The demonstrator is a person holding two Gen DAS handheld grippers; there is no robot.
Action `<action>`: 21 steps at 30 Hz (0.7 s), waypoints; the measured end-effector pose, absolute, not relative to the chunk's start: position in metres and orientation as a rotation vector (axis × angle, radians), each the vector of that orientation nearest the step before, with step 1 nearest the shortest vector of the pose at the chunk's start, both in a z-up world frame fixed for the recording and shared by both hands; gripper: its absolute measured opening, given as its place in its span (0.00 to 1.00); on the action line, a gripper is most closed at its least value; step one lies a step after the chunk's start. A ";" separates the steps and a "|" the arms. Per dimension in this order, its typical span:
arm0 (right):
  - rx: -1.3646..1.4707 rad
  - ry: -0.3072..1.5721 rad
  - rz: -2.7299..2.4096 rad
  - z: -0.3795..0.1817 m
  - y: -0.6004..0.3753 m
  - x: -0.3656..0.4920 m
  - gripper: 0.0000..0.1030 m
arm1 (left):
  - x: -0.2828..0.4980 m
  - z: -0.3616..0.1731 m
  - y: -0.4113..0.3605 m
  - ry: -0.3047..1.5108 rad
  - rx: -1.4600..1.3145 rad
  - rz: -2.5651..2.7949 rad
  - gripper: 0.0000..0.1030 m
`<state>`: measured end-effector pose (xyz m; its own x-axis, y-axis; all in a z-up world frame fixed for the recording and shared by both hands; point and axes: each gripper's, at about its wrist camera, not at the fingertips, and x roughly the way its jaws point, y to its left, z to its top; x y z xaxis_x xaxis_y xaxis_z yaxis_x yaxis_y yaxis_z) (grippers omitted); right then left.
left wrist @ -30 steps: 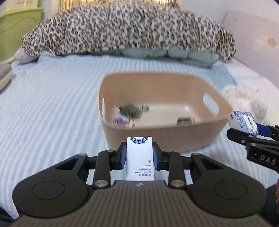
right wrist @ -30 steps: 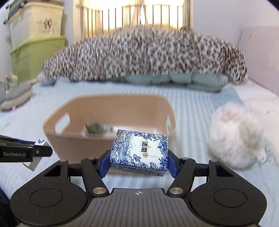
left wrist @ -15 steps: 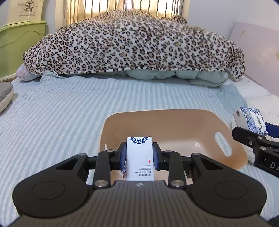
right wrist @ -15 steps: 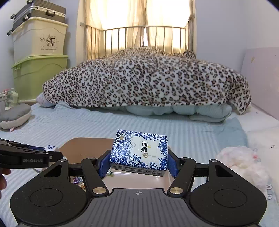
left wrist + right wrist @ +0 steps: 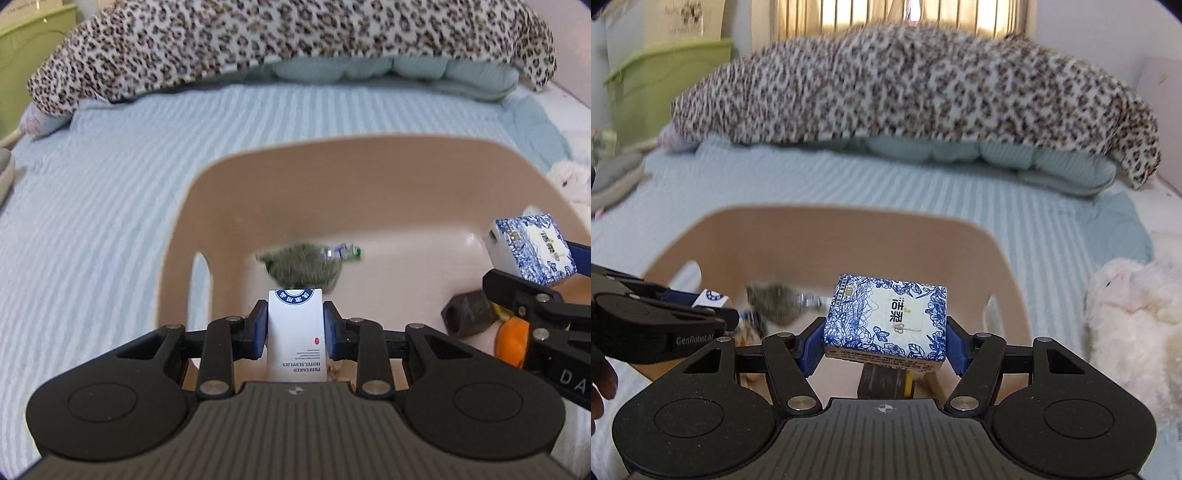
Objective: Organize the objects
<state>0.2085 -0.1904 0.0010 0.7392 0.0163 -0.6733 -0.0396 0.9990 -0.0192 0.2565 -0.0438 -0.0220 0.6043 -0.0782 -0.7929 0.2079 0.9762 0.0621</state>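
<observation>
My left gripper (image 5: 295, 330) is shut on a small white box with blue print (image 5: 296, 336) and holds it over the near left part of a tan plastic basket (image 5: 229, 173). My right gripper (image 5: 885, 341) is shut on a blue-and-white floral tissue pack (image 5: 886, 317) and holds it over the same basket (image 5: 849, 229); the pack also shows in the left wrist view (image 5: 532, 251). Inside the basket lie a grey-green bundle (image 5: 303, 264), a dark brown block (image 5: 467, 312) and an orange item (image 5: 511, 338).
The basket stands on a blue striped bedspread (image 5: 92, 206). A leopard-print blanket (image 5: 905, 88) lies along the back. A white plush toy (image 5: 1134, 317) sits right of the basket. Green storage bins (image 5: 668, 74) stand at the far left.
Both grippers have tilted down and moved forward over the basket, so its inside shows again. Each still holds its item.
</observation>
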 end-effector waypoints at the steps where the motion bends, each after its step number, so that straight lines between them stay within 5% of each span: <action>1: -0.034 0.756 0.034 -0.002 -0.190 0.210 0.61 | 0.256 -0.024 -0.045 0.913 0.162 -0.168 0.32; 7: -0.038 0.799 0.032 -0.005 -0.191 0.205 0.66 | 0.251 -0.017 -0.040 0.918 0.129 -0.172 0.33; 10: -0.036 0.777 0.032 0.004 -0.194 0.194 0.68 | 0.241 -0.006 -0.038 0.904 0.130 -0.190 0.43; 12: -0.031 0.771 0.030 0.011 -0.197 0.186 0.72 | 0.235 0.002 -0.037 0.896 0.141 -0.171 0.66; 13: -0.025 0.768 0.030 0.015 -0.199 0.182 0.74 | 0.230 0.007 -0.037 0.882 0.139 -0.169 0.69; 21: 0.035 0.724 0.028 0.046 -0.209 0.142 0.77 | 0.198 0.039 -0.025 0.830 0.110 -0.152 0.70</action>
<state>0.1417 -0.2089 0.0465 0.7491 0.0378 -0.6614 -0.0138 0.9990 0.0415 0.1977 -0.0254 0.0389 0.6650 -0.0910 -0.7413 0.1771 0.9835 0.0381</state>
